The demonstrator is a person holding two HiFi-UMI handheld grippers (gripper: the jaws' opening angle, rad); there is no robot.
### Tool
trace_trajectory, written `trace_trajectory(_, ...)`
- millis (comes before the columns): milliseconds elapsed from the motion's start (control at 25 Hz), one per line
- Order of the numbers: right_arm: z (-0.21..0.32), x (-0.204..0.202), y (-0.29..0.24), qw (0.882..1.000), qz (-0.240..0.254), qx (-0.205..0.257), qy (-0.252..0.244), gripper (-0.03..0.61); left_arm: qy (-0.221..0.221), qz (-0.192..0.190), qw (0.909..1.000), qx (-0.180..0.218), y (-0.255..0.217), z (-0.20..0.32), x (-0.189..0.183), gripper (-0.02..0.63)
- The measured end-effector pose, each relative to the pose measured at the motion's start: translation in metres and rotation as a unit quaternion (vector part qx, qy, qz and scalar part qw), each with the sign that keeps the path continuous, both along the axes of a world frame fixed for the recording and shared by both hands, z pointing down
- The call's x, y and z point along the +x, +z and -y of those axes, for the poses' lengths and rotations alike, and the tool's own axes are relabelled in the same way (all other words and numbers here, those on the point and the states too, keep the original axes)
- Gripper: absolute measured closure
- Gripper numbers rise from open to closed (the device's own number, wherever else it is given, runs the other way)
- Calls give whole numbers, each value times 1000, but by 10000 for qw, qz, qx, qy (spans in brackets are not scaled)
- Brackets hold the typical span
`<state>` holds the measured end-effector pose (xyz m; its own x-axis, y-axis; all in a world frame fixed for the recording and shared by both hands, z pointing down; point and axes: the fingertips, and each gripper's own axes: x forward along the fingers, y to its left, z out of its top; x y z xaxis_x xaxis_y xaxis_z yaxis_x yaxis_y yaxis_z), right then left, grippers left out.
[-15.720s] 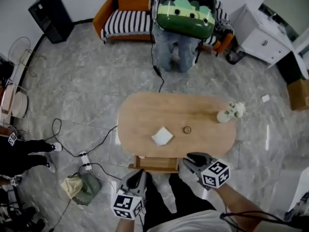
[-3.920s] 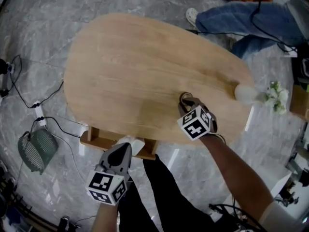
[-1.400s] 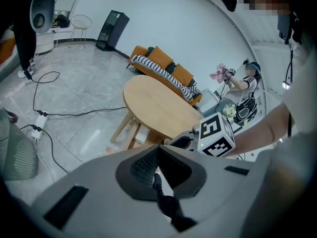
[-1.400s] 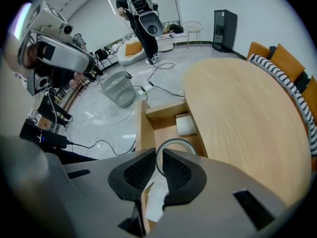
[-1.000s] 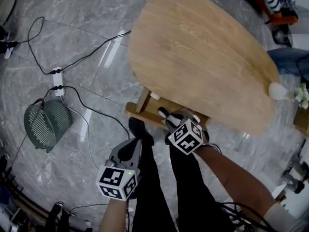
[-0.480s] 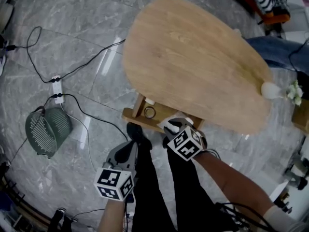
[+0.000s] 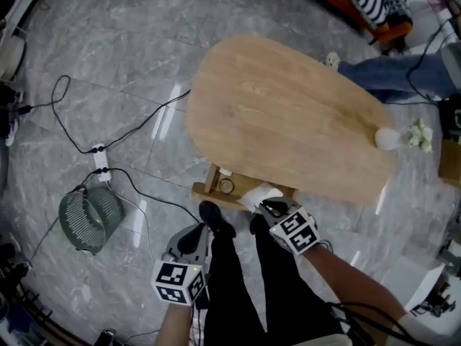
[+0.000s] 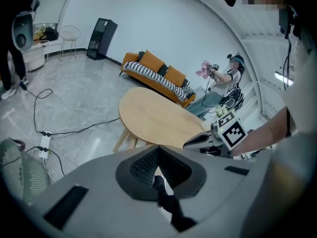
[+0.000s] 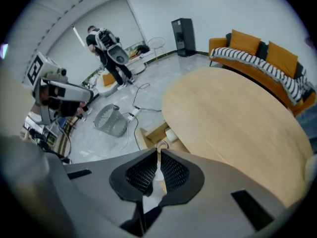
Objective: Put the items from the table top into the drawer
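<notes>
Left gripper [image 7: 194,233]: jaws together, empty. Ring [image 7: 226,186] and white cloth [image 7: 259,193]: in the open drawer [image 7: 207,192] under the surface [image 7: 288,121]. Right gripper [image 7: 272,207]: jaws just closed, nothing between. Advice: push drawer front squarely, cloth tucked clear.

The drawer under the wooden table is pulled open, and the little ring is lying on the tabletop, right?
Not quite. The drawer is pulled open, but the ring lies inside it, near a white item, not on the tabletop. The head view shows this.
</notes>
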<state>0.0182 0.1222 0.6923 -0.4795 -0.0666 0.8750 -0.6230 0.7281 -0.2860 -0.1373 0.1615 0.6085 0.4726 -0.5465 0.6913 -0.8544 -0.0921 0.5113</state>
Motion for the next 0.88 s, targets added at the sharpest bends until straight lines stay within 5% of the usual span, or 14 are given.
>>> trace_trajectory(320,3,16,-86,9927,442,45,1119,540,146,69,9997,162,-61,6,-4,614)
trace_trajectory(560,3,18,-142,9768,1015,-86,1884,540,407,-22,9987,321,-114,0,1,614)
trace_trajectory(880,-17,33,-217,9642,1333,139,2290,540,747,83,9954,586,-170,-10,1,614)
